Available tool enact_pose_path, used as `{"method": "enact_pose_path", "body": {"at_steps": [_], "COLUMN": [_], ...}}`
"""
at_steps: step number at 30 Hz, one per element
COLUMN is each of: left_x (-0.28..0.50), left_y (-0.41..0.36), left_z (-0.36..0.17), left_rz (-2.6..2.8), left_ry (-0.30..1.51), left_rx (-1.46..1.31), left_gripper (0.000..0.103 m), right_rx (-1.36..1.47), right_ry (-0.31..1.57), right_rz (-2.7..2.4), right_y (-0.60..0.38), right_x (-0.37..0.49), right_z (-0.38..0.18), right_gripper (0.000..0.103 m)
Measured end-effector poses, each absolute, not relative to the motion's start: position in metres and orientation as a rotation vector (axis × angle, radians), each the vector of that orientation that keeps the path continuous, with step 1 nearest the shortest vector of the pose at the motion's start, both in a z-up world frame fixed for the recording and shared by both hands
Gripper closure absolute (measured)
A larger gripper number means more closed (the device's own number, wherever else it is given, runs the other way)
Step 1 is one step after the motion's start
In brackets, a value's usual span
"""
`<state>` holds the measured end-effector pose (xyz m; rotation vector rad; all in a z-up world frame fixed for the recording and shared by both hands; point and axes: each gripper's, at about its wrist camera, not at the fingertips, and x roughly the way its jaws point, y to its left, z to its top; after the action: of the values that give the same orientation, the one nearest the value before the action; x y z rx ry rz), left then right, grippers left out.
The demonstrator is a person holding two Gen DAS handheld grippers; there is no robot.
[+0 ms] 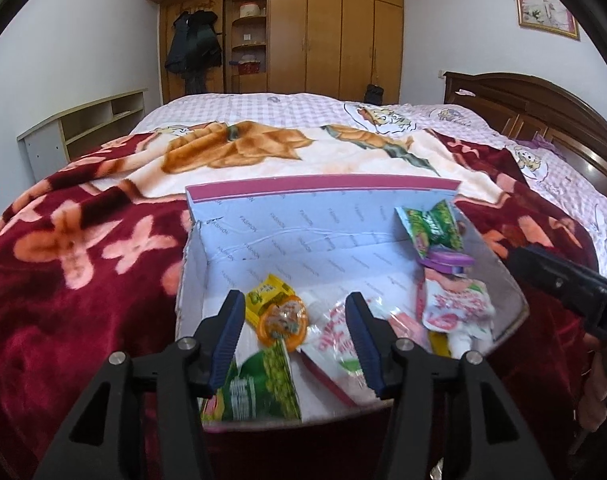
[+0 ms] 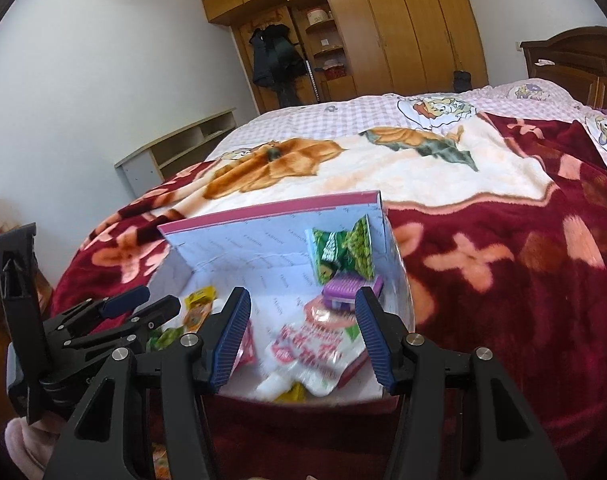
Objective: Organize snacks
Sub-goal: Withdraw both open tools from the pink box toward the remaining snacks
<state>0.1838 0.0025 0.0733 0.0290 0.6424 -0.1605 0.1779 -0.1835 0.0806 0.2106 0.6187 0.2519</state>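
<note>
Empty blue-padded tongs (image 1: 295, 312) over snack box (image 1: 287, 216) printed "FASHION"

**Layout of the Work Area**

You have the box (image 1: 231, 236) on the blanket (image 1: 83, 248), which lies over the bed (image 1: 263, 104). In the box, the snack packets sit in two groups. At your left, near the front wall, the round jelly cup (image 1: 281, 320) rests against the small packet (image 1: 265, 294), with the large packet (image 1: 259, 384) before them. At your right, the tall packet (image 1: 429, 226) leans in the rear corner; the small case (image 1: 447, 262) lies before it, and the pouch (image 1: 455, 304) lies before that. The wardrobe (image 1: 335, 32) stands behind the bed, and a low shelf unit (image 1: 87, 128) to its left.
</note>
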Motion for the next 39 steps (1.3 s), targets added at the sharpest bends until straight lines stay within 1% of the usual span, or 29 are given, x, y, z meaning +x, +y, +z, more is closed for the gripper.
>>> {"method": "enact_pose_path", "body": {"at_steps": [14,23,39], "left_x": [0.128,0.1,0.07], "left_y": [0.01,0.0,-0.006], "left_z": [0.075,0.05,0.023], "left_rz": [-0.183,-0.22,-0.219], "left_ry": [0.683,0.76,0.831], "left_rx": [-0.042,-0.043,-0.041], "left_gripper": [0.048,0.048,0.048], "right_rx": [0.228,0.246,0.271], "right_ry": [0.623,0.639,0.661], "right_rz": [0.257,0.264,0.268], "right_y": [-0.183,-0.181,-0.18], "right_x": [0.119,0.09,0.055], "right_z": [0.078,0.066,0.047], "right_gripper": [0.047,0.047,0.047]}}
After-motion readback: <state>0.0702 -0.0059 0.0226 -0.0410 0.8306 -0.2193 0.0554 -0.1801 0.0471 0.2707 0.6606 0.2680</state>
